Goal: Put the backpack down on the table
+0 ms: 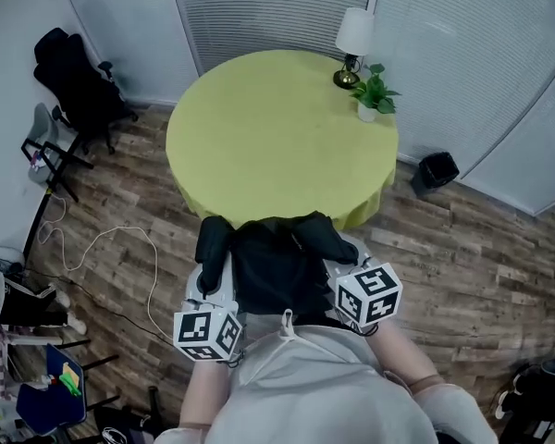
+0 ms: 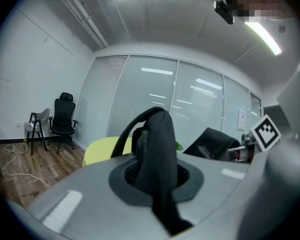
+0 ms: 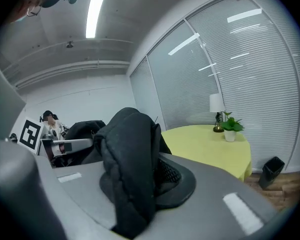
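Fingers of the left gripper (image 1: 213, 283) and right gripper (image 1: 340, 265) pinch the backpack (image 1: 277, 265) tight. The table (image 1: 268, 137) lies just beyond them; the set-down is not yet done.

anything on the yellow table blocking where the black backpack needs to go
Nothing visible does. The round yellow-green table is bare near the black fabric backpack; the white-shaded lamp and potted plant stand only at its far right edge.
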`<act>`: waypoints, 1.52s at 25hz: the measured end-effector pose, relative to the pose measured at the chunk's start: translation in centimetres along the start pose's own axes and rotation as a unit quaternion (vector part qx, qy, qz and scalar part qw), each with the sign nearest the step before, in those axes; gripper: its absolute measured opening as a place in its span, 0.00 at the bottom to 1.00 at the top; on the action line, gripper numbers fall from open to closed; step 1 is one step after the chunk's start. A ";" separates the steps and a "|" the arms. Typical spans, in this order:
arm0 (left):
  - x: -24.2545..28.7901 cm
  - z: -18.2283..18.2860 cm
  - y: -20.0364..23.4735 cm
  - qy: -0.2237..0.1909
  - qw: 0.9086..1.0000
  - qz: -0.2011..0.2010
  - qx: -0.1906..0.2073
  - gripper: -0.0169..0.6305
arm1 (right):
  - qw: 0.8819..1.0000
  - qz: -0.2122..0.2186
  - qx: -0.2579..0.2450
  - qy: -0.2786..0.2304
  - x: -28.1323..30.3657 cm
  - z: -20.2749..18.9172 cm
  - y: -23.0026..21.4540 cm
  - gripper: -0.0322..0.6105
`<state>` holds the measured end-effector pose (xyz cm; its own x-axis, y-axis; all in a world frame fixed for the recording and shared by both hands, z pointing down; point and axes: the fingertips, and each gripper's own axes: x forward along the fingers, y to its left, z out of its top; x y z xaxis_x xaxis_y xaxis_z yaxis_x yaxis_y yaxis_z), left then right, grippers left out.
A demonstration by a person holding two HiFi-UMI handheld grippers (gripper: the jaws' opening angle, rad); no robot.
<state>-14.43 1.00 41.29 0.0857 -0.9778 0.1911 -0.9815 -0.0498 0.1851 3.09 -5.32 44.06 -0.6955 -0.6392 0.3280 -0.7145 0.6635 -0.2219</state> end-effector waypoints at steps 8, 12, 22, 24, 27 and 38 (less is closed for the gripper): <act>11.4 3.9 -3.4 -0.041 0.999 0.006 -0.023 0.07 | 0.998 0.040 -0.036 -0.013 5.8 8.0 -10.7 0.10; 15.8 4.6 -4.9 -0.037 0.999 0.004 -0.023 0.07 | 0.998 0.041 -0.035 -0.013 7.7 10.2 -15.2 0.10; 26.4 6.9 -1.7 -0.024 0.999 -0.011 -0.022 0.07 | 1.000 0.020 -0.021 -0.009 15.1 13.5 -19.9 0.10; 28.4 7.6 -0.6 -0.023 0.999 -0.021 -0.019 0.07 | 1.000 0.010 -0.016 -0.011 16.9 14.3 -20.6 0.10; 31.6 8.4 1.4 -0.019 0.999 -0.031 -0.019 0.07 | 1.000 -0.001 -0.012 -0.010 20.1 15.5 -21.7 0.10; 42.9 11.1 9.9 -0.018 0.999 -0.047 -0.011 0.07 | 1.000 -0.025 -0.006 -0.012 32.9 19.7 -24.4 0.10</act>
<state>-22.35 -43.74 40.64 0.1705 -0.9758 0.1369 -0.9653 -0.1375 0.2220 -3.85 -50.14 42.18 -0.6603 -0.6815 0.3155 -0.7479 0.6346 -0.1945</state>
